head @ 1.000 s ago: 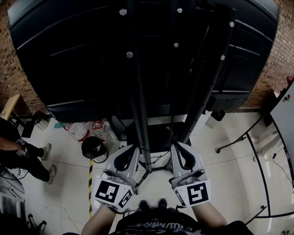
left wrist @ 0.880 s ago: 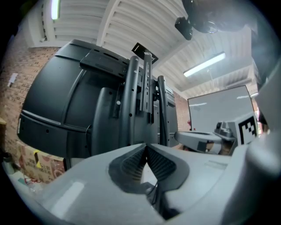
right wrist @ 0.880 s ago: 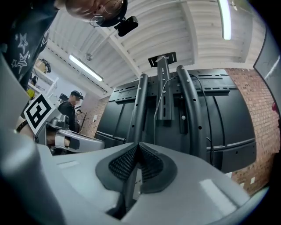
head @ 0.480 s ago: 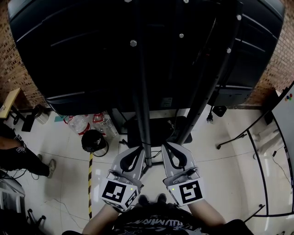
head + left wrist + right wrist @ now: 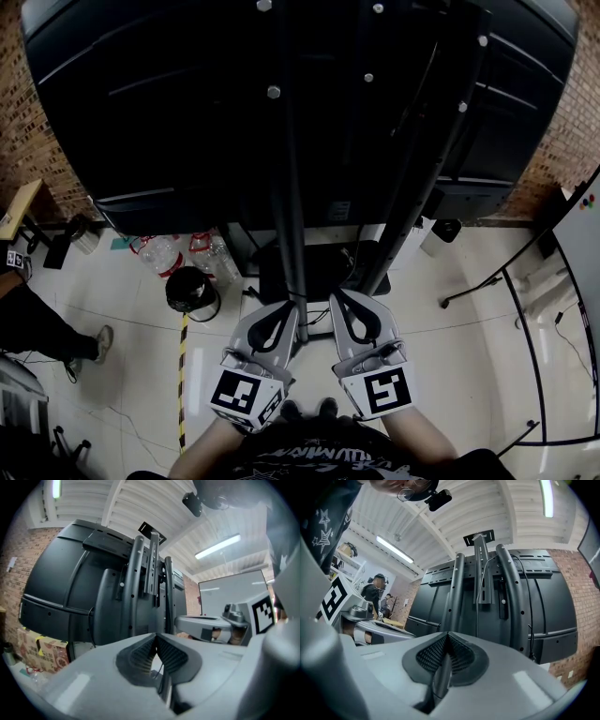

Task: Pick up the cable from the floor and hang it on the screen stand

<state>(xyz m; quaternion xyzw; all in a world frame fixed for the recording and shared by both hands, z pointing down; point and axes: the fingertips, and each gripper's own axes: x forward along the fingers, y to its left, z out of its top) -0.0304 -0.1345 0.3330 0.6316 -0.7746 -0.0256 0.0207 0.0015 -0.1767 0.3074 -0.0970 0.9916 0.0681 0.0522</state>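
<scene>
The screen stand's two dark poles [image 5: 286,187] run up the black back of the big screen [image 5: 169,112]. A thin black cable [image 5: 477,597] hangs down from the bracket between the poles. It also shows along the right pole [image 5: 413,94]. More thin cable [image 5: 319,319] lies by the stand's base on the floor. My left gripper [image 5: 294,307] and right gripper [image 5: 336,296] are side by side just in front of the base. Both are shut, with the tips touching [image 5: 155,634] [image 5: 447,633], and I see nothing clamped in either.
A black bin [image 5: 190,292] and plastic bottles [image 5: 164,253] stand left of the base. Yellow-black tape [image 5: 184,375] runs along the floor. A person's leg [image 5: 37,323] is at far left. A whiteboard frame [image 5: 581,244] stands at right, with brick walls behind.
Both grippers have drawn closer together and nearer the stand's base. A plug that dangled by the right pole half a second ago is out of sight. The person at left has stepped away.
</scene>
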